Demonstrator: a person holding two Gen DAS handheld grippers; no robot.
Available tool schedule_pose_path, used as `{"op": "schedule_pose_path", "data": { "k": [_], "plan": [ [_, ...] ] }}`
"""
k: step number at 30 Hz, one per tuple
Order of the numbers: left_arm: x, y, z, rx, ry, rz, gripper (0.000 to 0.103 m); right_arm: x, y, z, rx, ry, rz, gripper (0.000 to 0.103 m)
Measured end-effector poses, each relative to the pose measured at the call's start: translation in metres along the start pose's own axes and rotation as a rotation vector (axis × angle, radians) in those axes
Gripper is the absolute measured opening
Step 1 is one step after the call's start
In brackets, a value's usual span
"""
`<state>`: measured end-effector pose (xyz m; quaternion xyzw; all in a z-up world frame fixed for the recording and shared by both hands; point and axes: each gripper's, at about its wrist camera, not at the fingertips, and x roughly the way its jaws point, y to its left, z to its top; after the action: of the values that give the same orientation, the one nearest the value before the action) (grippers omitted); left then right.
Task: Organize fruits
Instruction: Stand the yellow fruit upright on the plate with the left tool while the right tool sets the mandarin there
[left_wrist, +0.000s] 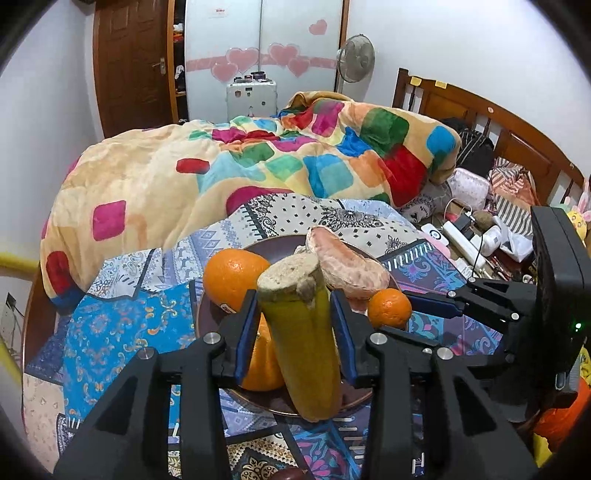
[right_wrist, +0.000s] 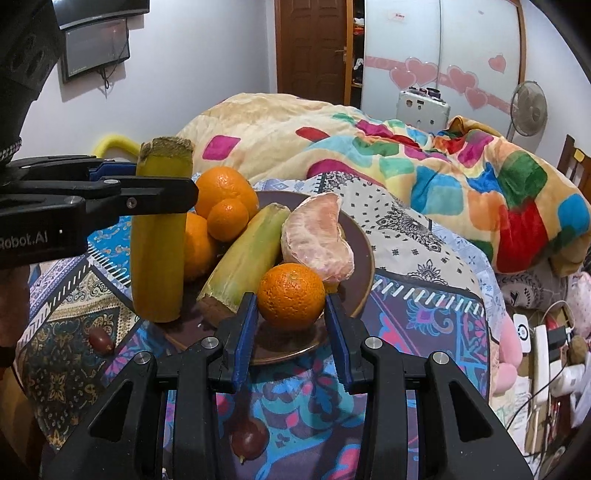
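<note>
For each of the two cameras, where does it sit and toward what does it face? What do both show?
Left wrist view: sits on the left gripper, looking down over the brown round plate toward the bed; its blue-padded fingers flank an upright yellow-green cane piece; the right gripper shows at right.
Right wrist view: sits on the right gripper, facing the same plate; its fingers flank a small orange mandarin; the left gripper enters from the left.
Shared: plate, cane piece, mandarin, peeled pink pomelo segment, multicoloured blanket.

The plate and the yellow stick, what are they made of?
Plate: probably glazed ceramic or plastic; it's dark brown, smooth and shiny at the rim. Yellow stick: likely sugarcane, a plant stalk; waxy yellow-green skin and a dry, fibrous cut end.
</note>
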<state>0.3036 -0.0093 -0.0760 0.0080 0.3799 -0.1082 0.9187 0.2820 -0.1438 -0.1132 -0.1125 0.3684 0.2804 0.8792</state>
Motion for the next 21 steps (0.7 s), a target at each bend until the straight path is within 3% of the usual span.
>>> {"op": "schedule_pose_path", "data": {
  "k": [6, 10, 13, 21],
  "plan": [
    [0.011, 0.000, 0.000, -0.006, 0.014, -0.014, 0.046, 0.005, 0.002, -0.001, -0.004, 0.019, -0.006, 0.035],
    [0.018, -0.004, -0.001, 0.004, 0.030, -0.002, 0.052, 0.004, 0.003, -0.001, -0.007, 0.011, -0.020, 0.045],
    [0.019, -0.005, -0.002, 0.001, 0.049, 0.010, 0.056, 0.002, 0.003, -0.001, -0.007, 0.003, -0.027, 0.047],
    [-0.010, 0.000, -0.008, -0.021, 0.020, 0.026, 0.058, -0.016, 0.004, -0.004, 0.007, -0.026, -0.032, 0.048]
  ]
}}
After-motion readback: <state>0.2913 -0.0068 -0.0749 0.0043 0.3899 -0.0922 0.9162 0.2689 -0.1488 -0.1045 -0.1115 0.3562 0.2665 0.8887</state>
